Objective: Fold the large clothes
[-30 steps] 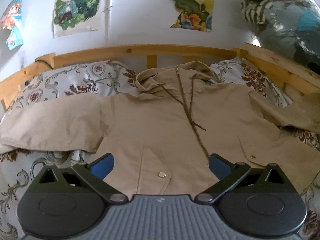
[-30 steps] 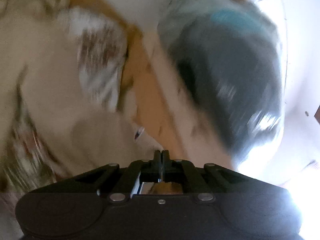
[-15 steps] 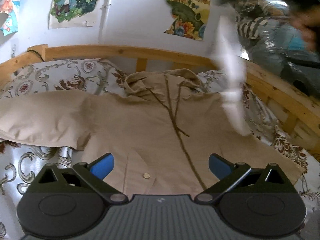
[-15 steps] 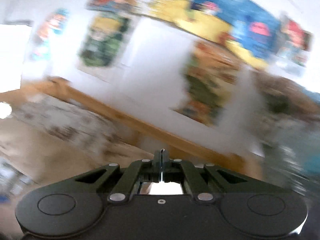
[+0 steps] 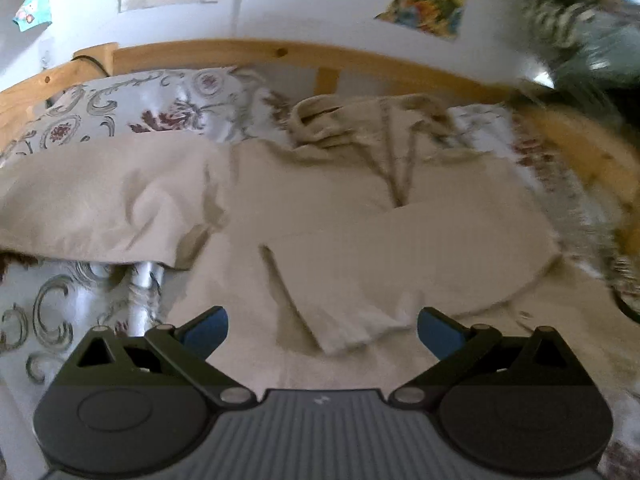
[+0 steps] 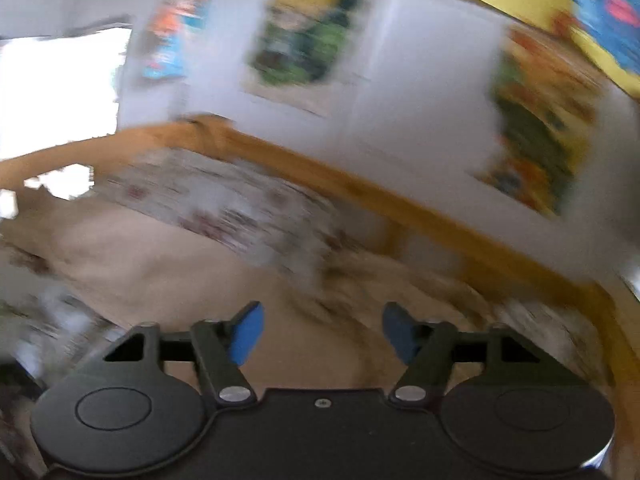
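The jacket [image 5: 320, 208] lies on the bedspread [image 5: 72, 304], its hood [image 5: 320, 120] toward the headboard [image 5: 280, 50].

**Count of things on and around the bed**

One beige jacket [image 5: 320, 216] lies on one patterned bedspread [image 5: 132, 108]. One wooden bed rail [image 5: 248, 54] runs behind. Three posters show along the top of the left wrist frame. Two grippers appear, one per view.

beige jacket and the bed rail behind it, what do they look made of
Beige jacket: a matte woven cloth, probably cotton or a cotton blend; it creases softly and shows no sheen. Light wooden bed rail: seemingly pine, with visible knots and grain and a smooth, faintly glossy finish.
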Available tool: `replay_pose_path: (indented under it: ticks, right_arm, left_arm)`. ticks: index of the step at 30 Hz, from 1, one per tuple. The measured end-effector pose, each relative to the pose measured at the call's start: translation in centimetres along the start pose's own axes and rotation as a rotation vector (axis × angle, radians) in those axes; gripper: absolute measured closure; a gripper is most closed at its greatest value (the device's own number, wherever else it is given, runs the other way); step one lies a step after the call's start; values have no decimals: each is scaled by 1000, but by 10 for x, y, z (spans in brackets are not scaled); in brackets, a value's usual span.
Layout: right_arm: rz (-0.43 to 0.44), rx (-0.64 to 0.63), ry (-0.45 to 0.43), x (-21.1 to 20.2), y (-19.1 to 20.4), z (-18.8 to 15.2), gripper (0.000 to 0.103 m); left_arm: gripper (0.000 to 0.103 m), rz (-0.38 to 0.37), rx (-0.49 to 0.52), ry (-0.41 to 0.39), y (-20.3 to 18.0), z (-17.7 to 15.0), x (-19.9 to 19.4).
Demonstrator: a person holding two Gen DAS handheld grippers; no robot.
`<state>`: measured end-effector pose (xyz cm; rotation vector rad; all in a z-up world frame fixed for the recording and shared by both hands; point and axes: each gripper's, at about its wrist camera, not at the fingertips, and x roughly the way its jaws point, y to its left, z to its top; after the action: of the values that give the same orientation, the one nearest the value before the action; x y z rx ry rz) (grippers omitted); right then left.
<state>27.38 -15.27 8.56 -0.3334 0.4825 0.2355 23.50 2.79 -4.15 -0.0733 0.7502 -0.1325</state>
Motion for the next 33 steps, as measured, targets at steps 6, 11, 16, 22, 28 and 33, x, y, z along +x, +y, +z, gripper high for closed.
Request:
replay_pose_path:
  ticks: [6,11,16,22,28,33]
  right_arm:
    - [-425,151,121,50,-94,-122,24]
    - [-449,408,146,76,-144,-192,35]
    - [-347,520,133,94,-165,-211,55]
    - [-382,476,132,97,-158,-203,96]
    - [-426,452,158,104,-151,-211,86]
    - [-437,469,131,82,-138,-194,65]
  left_arm:
    - [1,100,74,10,1,8,70]
    - [1,149,82,76,6,-2,110]
    - [1,149,102,74,8,-12,118]
    - [1,110,137,79,-1,-15,118]
    - [1,109,115,90,1,-13,118]
    - [1,101,59,88,1,-6,103]
